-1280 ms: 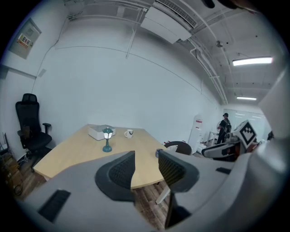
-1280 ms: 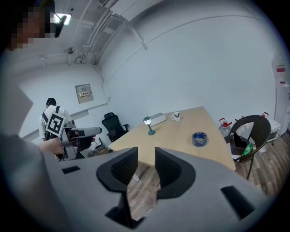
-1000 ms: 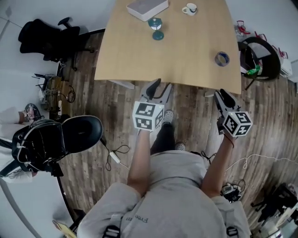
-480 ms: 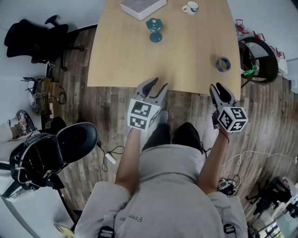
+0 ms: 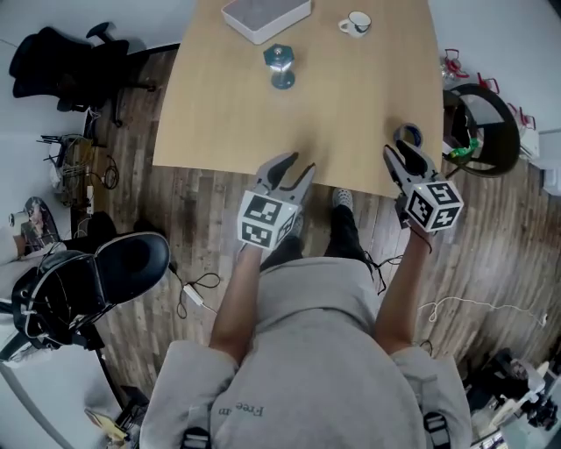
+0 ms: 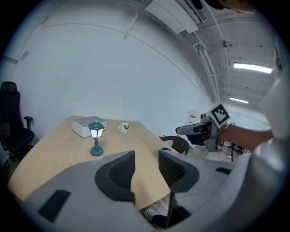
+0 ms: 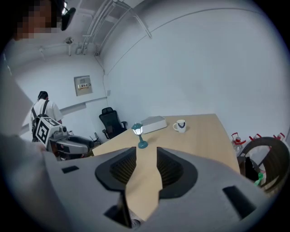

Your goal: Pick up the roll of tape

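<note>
The roll of tape (image 5: 408, 133), a bluish ring, lies flat near the near right corner of the wooden table (image 5: 228, 123). My right gripper (image 5: 403, 151) points at it from just behind, its tips over the table's edge and partly covering the roll. Its jaws have just been opening and stand open with nothing between them; in the right gripper view (image 7: 146, 165) only bare tabletop shows in the gap. My left gripper (image 5: 296, 167) is open and empty at the table's near edge, left of the tape, and the left gripper view (image 6: 146, 167) shows the same.
A teal lamp (image 5: 280, 67), a white box (image 5: 266, 16) and a mug (image 5: 356, 24) stand at the table's far end. A black stool (image 5: 123, 259) and an office chair (image 5: 61, 66) are on the left. A round black frame (image 5: 482, 127) stands right of the table.
Both grippers have come forward to the table's near edge. The right one has closed in on the tape and its jaws stand wider apart.
</note>
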Motion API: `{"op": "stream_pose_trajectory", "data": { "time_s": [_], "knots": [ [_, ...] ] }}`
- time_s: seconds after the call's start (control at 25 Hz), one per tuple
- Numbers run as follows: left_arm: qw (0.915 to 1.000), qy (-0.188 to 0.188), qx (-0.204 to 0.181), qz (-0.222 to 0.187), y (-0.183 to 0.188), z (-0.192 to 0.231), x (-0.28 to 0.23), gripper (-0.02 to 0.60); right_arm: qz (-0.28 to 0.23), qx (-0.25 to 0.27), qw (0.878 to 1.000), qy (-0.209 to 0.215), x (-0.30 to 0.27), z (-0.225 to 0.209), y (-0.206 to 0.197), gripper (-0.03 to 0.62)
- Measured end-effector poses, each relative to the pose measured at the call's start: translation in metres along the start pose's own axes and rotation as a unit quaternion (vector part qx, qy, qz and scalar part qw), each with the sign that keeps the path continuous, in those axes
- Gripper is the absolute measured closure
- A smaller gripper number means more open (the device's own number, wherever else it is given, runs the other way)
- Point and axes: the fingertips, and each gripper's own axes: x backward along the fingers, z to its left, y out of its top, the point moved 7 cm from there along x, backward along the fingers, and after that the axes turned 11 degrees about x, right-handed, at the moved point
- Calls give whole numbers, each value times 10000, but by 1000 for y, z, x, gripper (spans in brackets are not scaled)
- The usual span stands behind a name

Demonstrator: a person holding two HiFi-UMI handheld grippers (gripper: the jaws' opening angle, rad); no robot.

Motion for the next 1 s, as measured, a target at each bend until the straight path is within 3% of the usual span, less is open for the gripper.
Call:
{"op": "stream_pose_trajectory", "data": {
  "time_s": [0.16, 0.36, 0.6, 0.84, 1.0],
  "knots": [
    [9998, 190, 31, 25, 9, -17, -26, 426, 359, 490, 9973, 401, -3, -46, 3, 451],
    [9994, 334, 52, 57, 11, -38, -63, 426, 1063, 1155, 9849, 729, -5, -107, -20, 451],
    [9991, 405, 33, 95, 6, -63, -100, 426, 1556, 1529, 9704, 1032, -5, -164, -48, 451],
    [9984, 562, -63, 46, -2, -74, -120, 426, 1983, 2005, 9480, 1475, -26, -192, -71, 451],
    [9973, 728, 102, 45, -9, -78, -126, 426, 2258, 2332, 9299, 1732, -49, -202, -81, 451]
  ]
}}
